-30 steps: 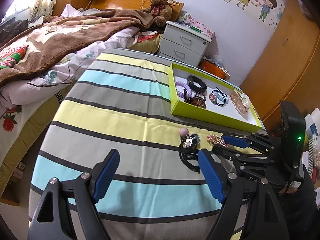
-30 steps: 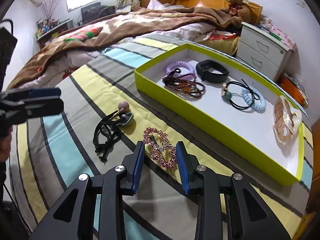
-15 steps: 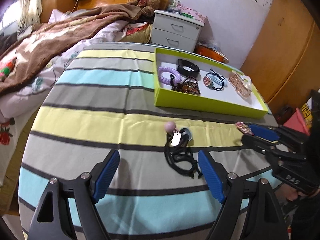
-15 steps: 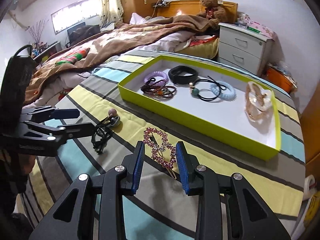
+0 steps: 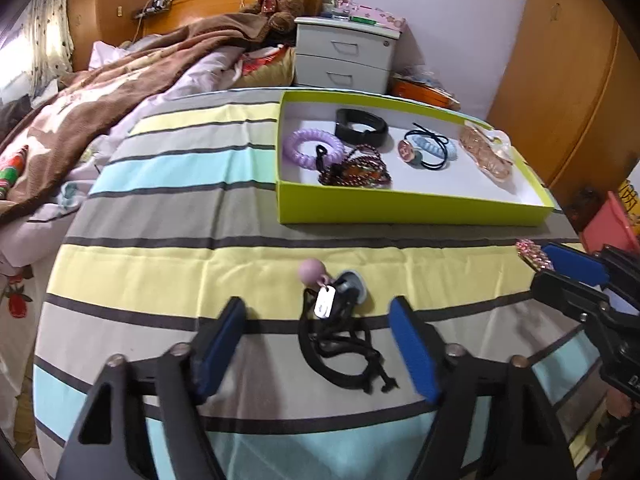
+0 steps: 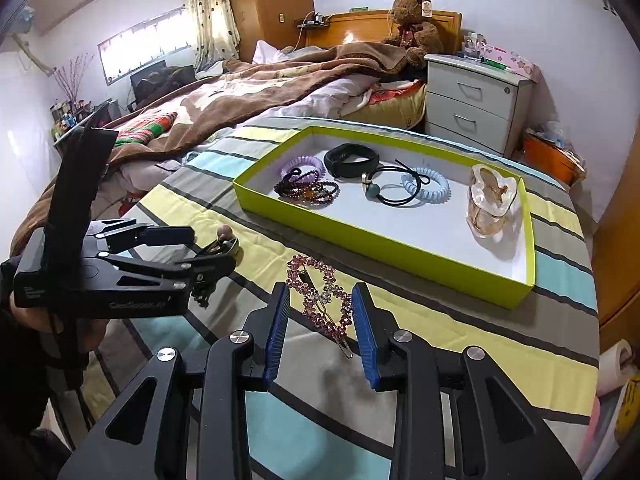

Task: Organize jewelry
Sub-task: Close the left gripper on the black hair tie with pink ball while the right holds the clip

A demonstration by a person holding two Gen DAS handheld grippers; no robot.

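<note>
Closer over the black hair tie point(image 5: 340, 344) on the striped bedspread point(image 5: 160, 272), the left gripper point(image 5: 320, 356) is narrowed but apart; the pink rhinestone clip point(image 6: 320, 300) is clamped by the right gripper point(image 6: 320, 328), near the green tray point(image 6: 384, 252).

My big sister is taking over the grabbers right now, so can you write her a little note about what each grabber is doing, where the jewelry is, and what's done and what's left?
Left gripper: open, jaws just been closing, either side of the black hair tie bundle on the striped cloth; not gripping it.
Right gripper: shut on the pink rhinestone clip, lifted just above the cloth.
Done: the green tray already holds the purple coil tie, black band, bead bracelets, blue coil tie and clear claw clip.
Left: put the pink clip in the tray, then grab the black bundle and put it in too.
</note>
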